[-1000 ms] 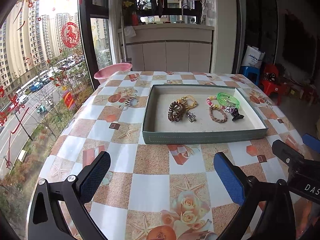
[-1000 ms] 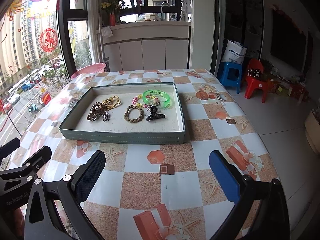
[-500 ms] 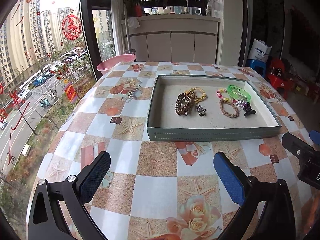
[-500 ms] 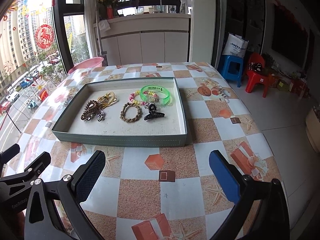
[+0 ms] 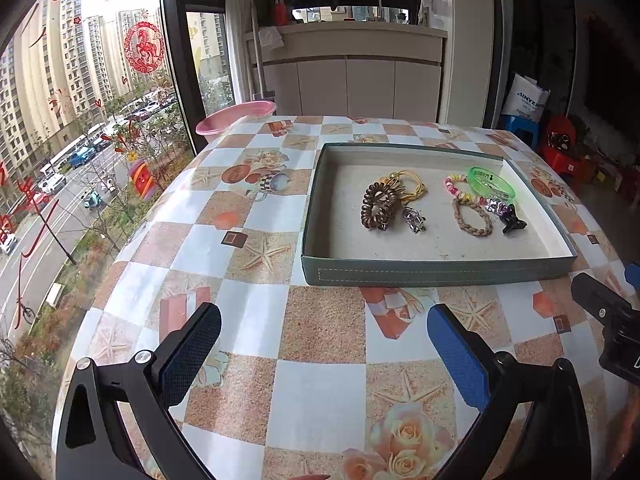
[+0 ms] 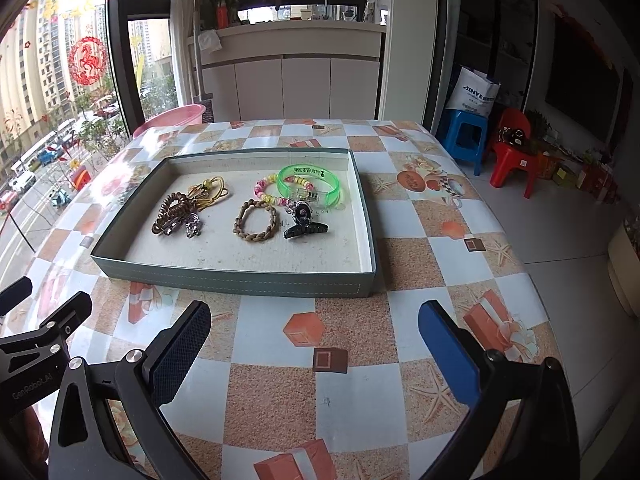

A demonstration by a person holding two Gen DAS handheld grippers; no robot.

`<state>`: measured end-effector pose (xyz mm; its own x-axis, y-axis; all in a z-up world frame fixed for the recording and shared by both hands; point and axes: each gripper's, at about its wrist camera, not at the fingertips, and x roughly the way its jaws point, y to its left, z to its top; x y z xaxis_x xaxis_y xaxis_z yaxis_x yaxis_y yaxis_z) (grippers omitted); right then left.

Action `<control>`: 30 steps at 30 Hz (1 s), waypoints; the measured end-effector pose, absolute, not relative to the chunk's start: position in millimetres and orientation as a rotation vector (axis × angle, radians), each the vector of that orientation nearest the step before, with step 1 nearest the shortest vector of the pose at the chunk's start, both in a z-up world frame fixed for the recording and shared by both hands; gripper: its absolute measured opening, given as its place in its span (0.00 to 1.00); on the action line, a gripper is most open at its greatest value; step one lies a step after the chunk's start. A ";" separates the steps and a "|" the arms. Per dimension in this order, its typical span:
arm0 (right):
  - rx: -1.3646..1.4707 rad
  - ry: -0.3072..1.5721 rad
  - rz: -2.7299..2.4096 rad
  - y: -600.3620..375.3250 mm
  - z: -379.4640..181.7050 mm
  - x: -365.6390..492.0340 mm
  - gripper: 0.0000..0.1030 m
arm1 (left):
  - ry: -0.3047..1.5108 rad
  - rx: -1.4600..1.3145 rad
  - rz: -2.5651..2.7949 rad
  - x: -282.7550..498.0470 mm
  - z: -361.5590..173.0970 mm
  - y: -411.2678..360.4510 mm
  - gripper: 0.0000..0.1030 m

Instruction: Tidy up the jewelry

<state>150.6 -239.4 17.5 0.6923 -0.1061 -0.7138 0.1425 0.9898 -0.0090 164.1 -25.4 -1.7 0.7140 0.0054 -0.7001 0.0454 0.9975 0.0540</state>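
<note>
The tablecloth (image 6: 276, 396) is glossy, smooth plastic. The tray (image 6: 240, 278) looks like matt card with a rough, papery floor. The green bangle (image 6: 310, 186) is translucent plastic; the braided bracelet (image 6: 256, 222) looks like cord.

1. You see a grey-green shallow cardboard tray (image 6: 240, 280) with a pale beige floor.
2. Your table's glossy tablecloth (image 6: 280, 400) is checked in white and sandy orange, printed with starfish, roses and gift boxes.
3. Inside lie a translucent green plastic bangle (image 6: 310, 184), a brown spiral hair tie (image 6: 170, 212), a tan braided bracelet (image 6: 256, 222) and a black claw clip (image 6: 306, 230).
4. Your gripper pads (image 6: 448, 356) are blue.
</note>
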 end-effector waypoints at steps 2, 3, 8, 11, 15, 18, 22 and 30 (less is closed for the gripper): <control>0.047 0.796 -0.140 -240.3 17.0 151.6 1.00 | 0.777 0.070 -0.016 164.9 -2.3 -25.4 1.00; 0.048 0.797 -0.140 -240.8 16.8 151.7 1.00 | 0.777 0.074 -0.012 165.2 -2.4 -25.5 1.00; 0.052 0.798 -0.143 -242.3 16.7 152.0 1.00 | 0.775 0.077 -0.007 165.4 -2.3 -25.8 1.00; 0.051 0.799 -0.140 -242.7 16.8 151.7 1.00 | 0.780 0.072 -0.012 165.7 -2.6 -25.8 1.00; 0.056 0.798 -0.138 -242.7 16.9 151.4 1.00 | 0.783 0.071 -0.015 166.0 -2.5 -26.1 1.00; 0.062 0.799 -0.137 -243.4 16.8 150.8 1.00 | 0.783 0.069 -0.020 165.5 -2.0 -26.5 1.00; 0.065 0.799 -0.139 -244.4 16.5 150.0 1.00 | 0.784 0.073 -0.022 165.0 -1.7 -27.7 1.00; 0.068 0.803 -0.139 -245.5 15.2 149.1 1.00 | 0.788 0.073 -0.020 164.4 -1.2 -28.4 1.00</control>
<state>149.1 -245.5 15.2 0.6857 -0.0981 -0.7212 0.1494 0.9887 0.0076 164.4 -28.4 -1.2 0.7054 0.0091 -0.7088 0.0453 0.9973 0.0579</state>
